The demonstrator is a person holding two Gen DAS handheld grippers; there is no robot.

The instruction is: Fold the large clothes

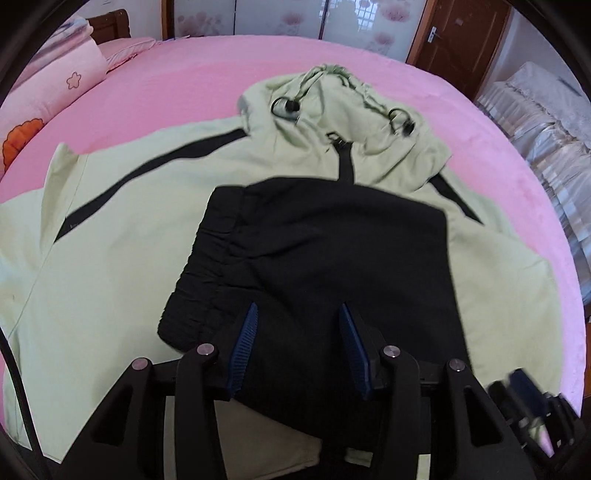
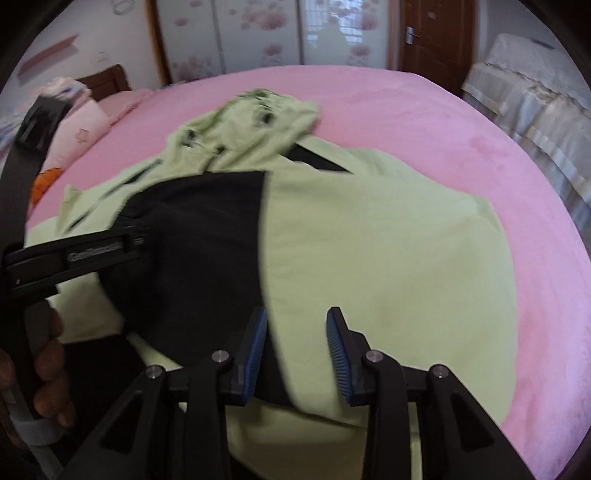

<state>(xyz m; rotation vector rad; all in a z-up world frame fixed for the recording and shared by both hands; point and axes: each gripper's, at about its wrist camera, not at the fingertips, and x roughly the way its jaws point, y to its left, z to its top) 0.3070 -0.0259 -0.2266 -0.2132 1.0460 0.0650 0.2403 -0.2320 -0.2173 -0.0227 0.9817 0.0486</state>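
Observation:
A light green hooded jacket (image 1: 122, 229) with black stripes lies spread on the pink bed (image 1: 184, 74), its hood (image 1: 332, 107) at the far end. A black cloth part (image 1: 325, 240) with a gathered elastic edge lies across its middle. My left gripper (image 1: 299, 314) hovers over this black part, pads well apart and not pressing it. In the right wrist view a green flap (image 2: 369, 258) covers the black part (image 2: 192, 240). My right gripper (image 2: 297, 317) is shut on the near edge of that flap, where green meets black. Its blurred fingers (image 1: 524, 387) show in the left wrist view.
A person's hand (image 2: 48, 354) holds the left tool's handle at the left. Pink pillows (image 1: 55, 85) lie at the bed's far left. A covered piece of furniture (image 1: 546, 122) stands to the right of the bed. A brown door (image 2: 436, 40) and flowered wardrobe panels (image 2: 258, 33) are behind.

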